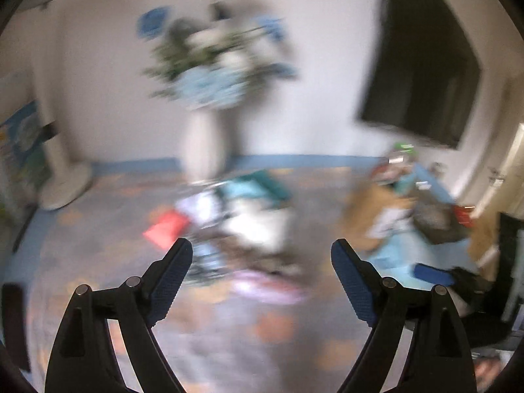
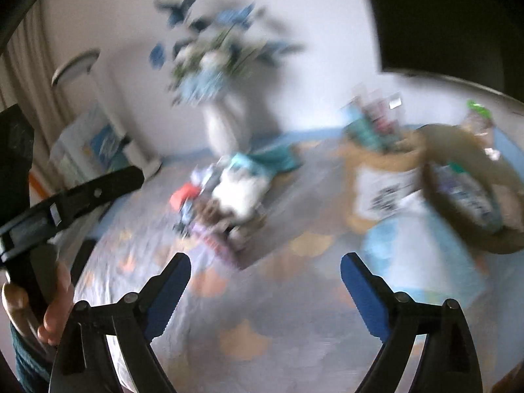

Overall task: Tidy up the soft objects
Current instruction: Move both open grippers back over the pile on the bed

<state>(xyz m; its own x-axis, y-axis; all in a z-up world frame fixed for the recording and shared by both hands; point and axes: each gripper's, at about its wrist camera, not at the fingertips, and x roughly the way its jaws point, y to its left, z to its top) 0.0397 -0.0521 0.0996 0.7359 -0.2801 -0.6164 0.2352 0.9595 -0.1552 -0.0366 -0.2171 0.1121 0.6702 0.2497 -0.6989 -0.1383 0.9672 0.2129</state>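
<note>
Both views are smeared by motion. A heap of soft things lies on a patterned bed cover: white, teal, red and purple pieces, too blurred to name. It shows in the right wrist view too, as the heap. My left gripper hangs above the cover, short of the heap, jaws wide apart with nothing between them. My right gripper is open and empty as well, with the heap beyond it to the left. A brown round basket with some items inside sits at the right.
A tall white vase of blue and white flowers stands behind the heap against the wall. A dark screen hangs at the right. A white pedestal fan base is at the left. A hand holding the other gripper fills the left edge.
</note>
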